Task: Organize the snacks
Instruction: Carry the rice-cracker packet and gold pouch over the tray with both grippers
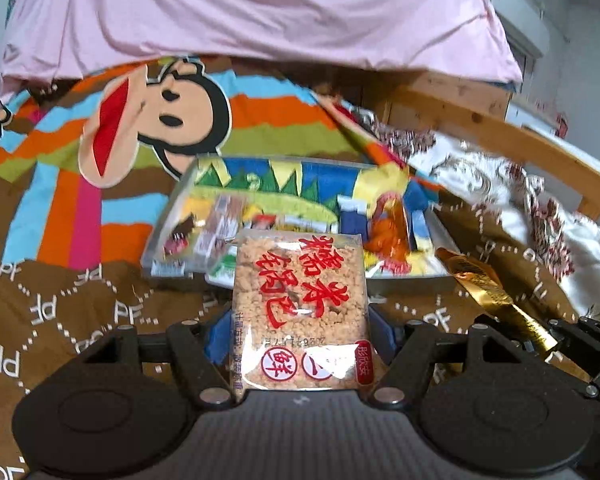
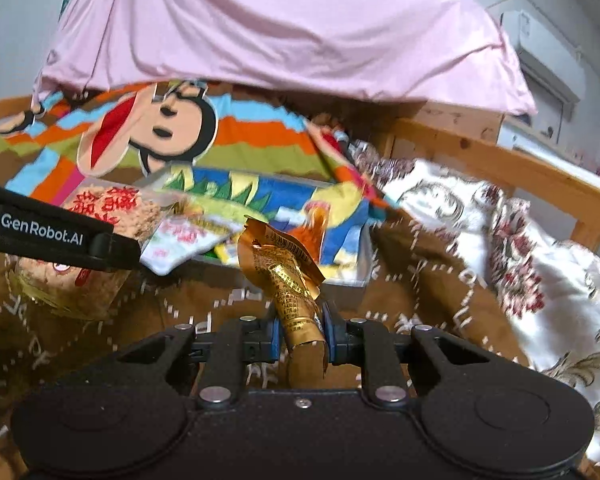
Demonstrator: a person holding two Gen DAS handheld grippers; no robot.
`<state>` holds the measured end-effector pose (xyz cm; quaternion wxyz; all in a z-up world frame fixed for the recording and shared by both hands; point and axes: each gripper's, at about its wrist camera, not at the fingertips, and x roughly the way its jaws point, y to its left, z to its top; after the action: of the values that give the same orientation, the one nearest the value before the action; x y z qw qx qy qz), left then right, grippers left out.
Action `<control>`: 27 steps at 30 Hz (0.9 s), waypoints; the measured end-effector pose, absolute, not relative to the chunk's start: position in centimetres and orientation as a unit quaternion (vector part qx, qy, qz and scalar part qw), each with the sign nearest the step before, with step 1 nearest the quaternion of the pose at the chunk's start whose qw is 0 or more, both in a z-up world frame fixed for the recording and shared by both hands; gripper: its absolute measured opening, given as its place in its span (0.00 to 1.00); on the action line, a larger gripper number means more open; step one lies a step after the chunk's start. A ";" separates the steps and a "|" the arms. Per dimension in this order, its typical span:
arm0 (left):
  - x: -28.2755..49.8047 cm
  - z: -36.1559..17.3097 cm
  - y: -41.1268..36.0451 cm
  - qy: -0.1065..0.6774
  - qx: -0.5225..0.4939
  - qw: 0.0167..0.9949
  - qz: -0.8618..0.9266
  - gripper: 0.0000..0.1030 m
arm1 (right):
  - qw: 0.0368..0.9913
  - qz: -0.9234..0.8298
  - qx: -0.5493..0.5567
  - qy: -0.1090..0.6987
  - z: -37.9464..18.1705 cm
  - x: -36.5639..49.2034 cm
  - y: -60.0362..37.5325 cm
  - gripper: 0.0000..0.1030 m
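Left wrist view, left gripper [image 1: 300,332] pinching a clear rice-cake packet [image 1: 300,312], snack tray [image 1: 172,264] at twelve o'clock on the bed; right wrist view, right gripper [image 2: 300,330] pressed on a gold wrapper [image 2: 288,276], tray [image 2: 366,264] beyond, packet [image 2: 112,208] at ten o'clock.

Soft, even indoor light; fisheye bending at edges, with motion blur smearing the background.

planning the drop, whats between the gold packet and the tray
Right wrist view: nothing but bare brown blanket. The gold packet, held in the right gripper, overlaps the tray edge.
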<state>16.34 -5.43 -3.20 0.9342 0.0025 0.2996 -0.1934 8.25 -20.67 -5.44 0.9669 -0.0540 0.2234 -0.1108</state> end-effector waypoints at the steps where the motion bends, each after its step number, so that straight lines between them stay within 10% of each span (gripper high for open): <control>1: 16.3 -3.0 -5.4 0.295 0.000 0.936 -0.193 0.70 | 0.969 -0.112 -0.055 0.215 -5.1 8.2 -20.7 0.21; 27: 21.7 0.0 -6.6 0.174 -0.027 0.972 -0.156 0.70 | 0.981 -0.144 -0.091 0.087 -1.4 14.7 -22.6 0.21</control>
<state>21.65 -6.57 -0.01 0.9720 -0.0269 0.1740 -0.1558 14.71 -22.63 -1.39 0.9815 -0.0913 0.0869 -0.1442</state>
